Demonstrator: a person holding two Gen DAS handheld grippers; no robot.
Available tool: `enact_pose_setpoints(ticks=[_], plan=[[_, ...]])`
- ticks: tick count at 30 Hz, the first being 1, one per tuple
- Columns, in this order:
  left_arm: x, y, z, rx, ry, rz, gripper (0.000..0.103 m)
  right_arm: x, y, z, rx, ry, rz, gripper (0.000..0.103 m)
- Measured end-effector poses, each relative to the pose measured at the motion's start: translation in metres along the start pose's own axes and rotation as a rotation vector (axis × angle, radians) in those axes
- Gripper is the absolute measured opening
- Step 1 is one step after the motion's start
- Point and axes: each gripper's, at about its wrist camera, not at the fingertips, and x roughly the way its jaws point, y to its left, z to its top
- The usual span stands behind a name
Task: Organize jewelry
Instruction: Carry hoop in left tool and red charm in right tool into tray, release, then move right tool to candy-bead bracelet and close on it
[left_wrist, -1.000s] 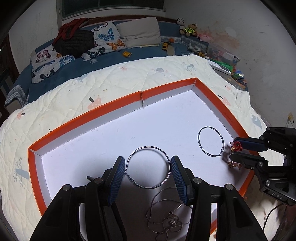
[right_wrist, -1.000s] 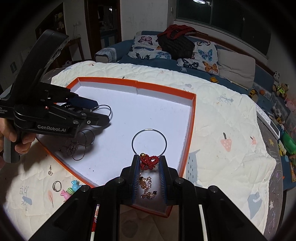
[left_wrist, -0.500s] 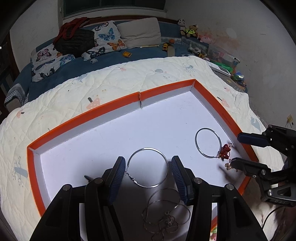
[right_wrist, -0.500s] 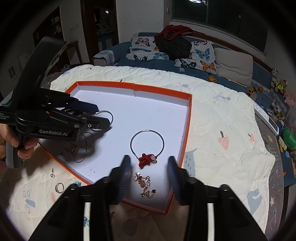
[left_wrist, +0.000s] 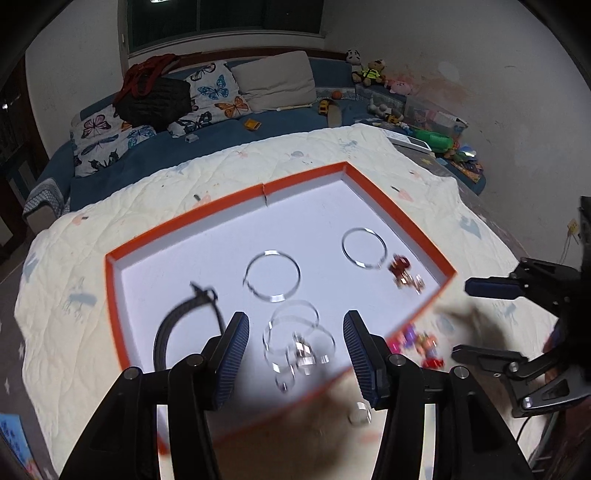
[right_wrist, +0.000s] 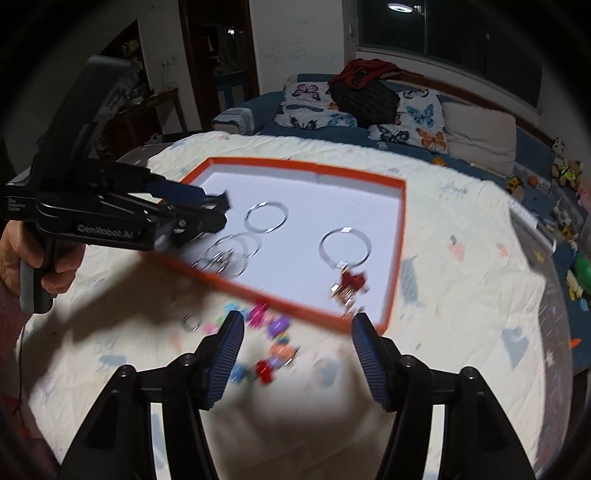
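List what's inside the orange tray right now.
Orange tray holds two separate silver hoops, a tangle of thin hoops, a red charm cluster and a black band. Motion blur hides its near edge.

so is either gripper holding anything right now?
No. The left gripper and the right gripper are both open and empty; the red charm lies in the tray.
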Motion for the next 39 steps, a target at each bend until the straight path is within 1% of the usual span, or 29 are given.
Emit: enact_pose_setpoints(ticks=[1, 6, 10, 13, 15, 17, 19, 23, 30, 35, 39], plan=[[-0.005, -0.002, -0.006, -0.001, 0.003, -0.002, 0.057, 0.001, 0.002, -0.003, 0.000, 0.008, 0.007, 0.072], [-0.027, -0.016, -0.044, 0.028, 0.006, -0.005, 0.057, 0.012, 0.008, -0.015, -0.008, 0.054, 0.036, 0.072], [-0.034, -0.026, -0.071, 0.068, 0.014, -0.011, 0.057, 0.020, 0.010, -0.019, -0.011, 0.077, 0.047, 0.073], [-0.036, -0.026, -0.084, 0.071, 0.024, -0.013, 0.057, 0.023, 0.009, -0.022, -0.005, 0.090, 0.055, 0.073], [-0.039, -0.021, -0.091, 0.061, 0.030, -0.013, 0.057, 0.023, 0.008, -0.024, -0.007, 0.094, 0.063, 0.073], [-0.044, -0.015, -0.096, 0.053, 0.035, 0.005, 0.057, 0.022, 0.007, -0.026, -0.016, 0.097, 0.068, 0.075], [-0.052, -0.006, -0.102, 0.037, 0.026, 0.015, 0.057, 0.021, 0.006, -0.027, -0.024, 0.100, 0.059, 0.075], [-0.066, 0.009, -0.112, -0.008, 0.010, 0.034, 0.057, 0.017, -0.002, -0.033, 0.000, 0.094, 0.067, 0.075], [-0.078, 0.024, -0.131, -0.079, -0.004, 0.033, 0.057, 0.008, -0.012, -0.042, 0.027, 0.086, 0.053, 0.075], [-0.079, 0.031, -0.142, -0.142, -0.009, 0.013, 0.057, 0.001, -0.016, -0.050, 0.042, 0.073, 0.046, 0.075], [-0.074, 0.030, -0.146, -0.151, -0.002, 0.012, 0.057, 0.002, -0.016, -0.048, 0.041, 0.076, 0.049, 0.075]])
